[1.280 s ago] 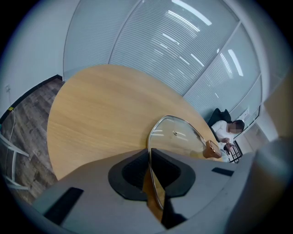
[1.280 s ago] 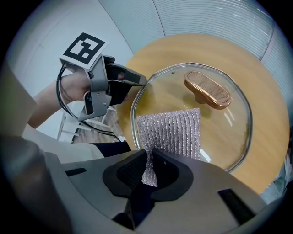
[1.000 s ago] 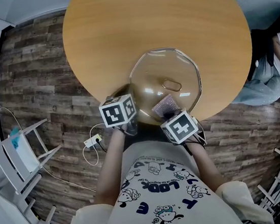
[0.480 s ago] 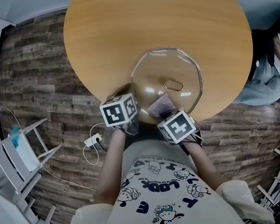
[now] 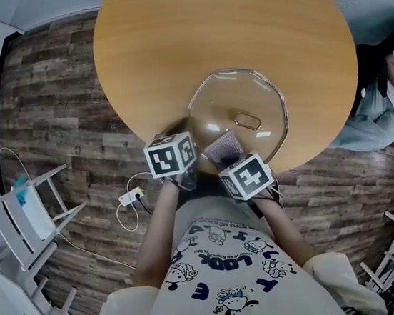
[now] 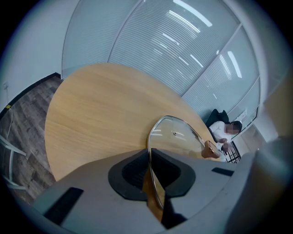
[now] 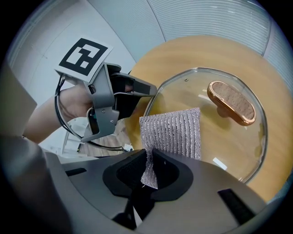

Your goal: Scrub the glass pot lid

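Two grippers meet at the table's (image 5: 202, 30) near edge: the left gripper (image 6: 150, 170) clamps the rim of the glass pot lid (image 5: 227, 99), probably stiff, slick and breakable, while the right gripper (image 7: 149, 176) pinches a soft mesh cloth (image 7: 176, 132) lying on it.

Round light-wood table (image 5: 167, 42): one. Clear glass pot lid (image 5: 222, 99), steel-rimmed: one. Copper-brown oval knob (image 5: 248, 120): one. Silvery mesh scrubbing cloth (image 5: 223, 145): one. Grey two-jaw grippers: two, namely left gripper (image 6: 149, 155) and right gripper (image 7: 149, 157). White power strip (image 5: 130, 197): one. Seated person (image 5: 377, 104): one.
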Demonstrator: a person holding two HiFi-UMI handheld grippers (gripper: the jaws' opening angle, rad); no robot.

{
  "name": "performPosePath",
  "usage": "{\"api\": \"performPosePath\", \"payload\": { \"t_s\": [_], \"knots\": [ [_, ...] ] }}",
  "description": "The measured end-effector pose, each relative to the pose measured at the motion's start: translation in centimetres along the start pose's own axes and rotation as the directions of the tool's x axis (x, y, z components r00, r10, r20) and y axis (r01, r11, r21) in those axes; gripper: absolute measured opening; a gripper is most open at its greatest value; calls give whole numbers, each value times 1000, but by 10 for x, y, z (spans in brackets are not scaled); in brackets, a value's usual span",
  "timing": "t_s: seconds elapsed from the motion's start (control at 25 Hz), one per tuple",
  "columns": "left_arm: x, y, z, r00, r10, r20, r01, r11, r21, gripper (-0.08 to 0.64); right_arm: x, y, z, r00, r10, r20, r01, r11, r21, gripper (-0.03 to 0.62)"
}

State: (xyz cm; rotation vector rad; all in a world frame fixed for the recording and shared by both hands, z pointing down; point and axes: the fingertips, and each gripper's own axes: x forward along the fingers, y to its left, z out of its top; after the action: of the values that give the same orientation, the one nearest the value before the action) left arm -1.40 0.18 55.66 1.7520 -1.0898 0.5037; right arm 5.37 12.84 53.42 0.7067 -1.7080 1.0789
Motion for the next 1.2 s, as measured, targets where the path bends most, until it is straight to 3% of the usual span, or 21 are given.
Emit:
{"api": "performPosePath", "payload": {
  "t_s": [0.72,1.2],
  "knots": [
    [0,-3,-1,1000,-18,-7,18,1000,9,32,4,3,22,995,45,88,-56,990,127,55],
    [-2,-2,-2,1000,-22,-6,22,1000,7,32,7,6,36,992,39,121,-58,986,156,55]
  ]
}}
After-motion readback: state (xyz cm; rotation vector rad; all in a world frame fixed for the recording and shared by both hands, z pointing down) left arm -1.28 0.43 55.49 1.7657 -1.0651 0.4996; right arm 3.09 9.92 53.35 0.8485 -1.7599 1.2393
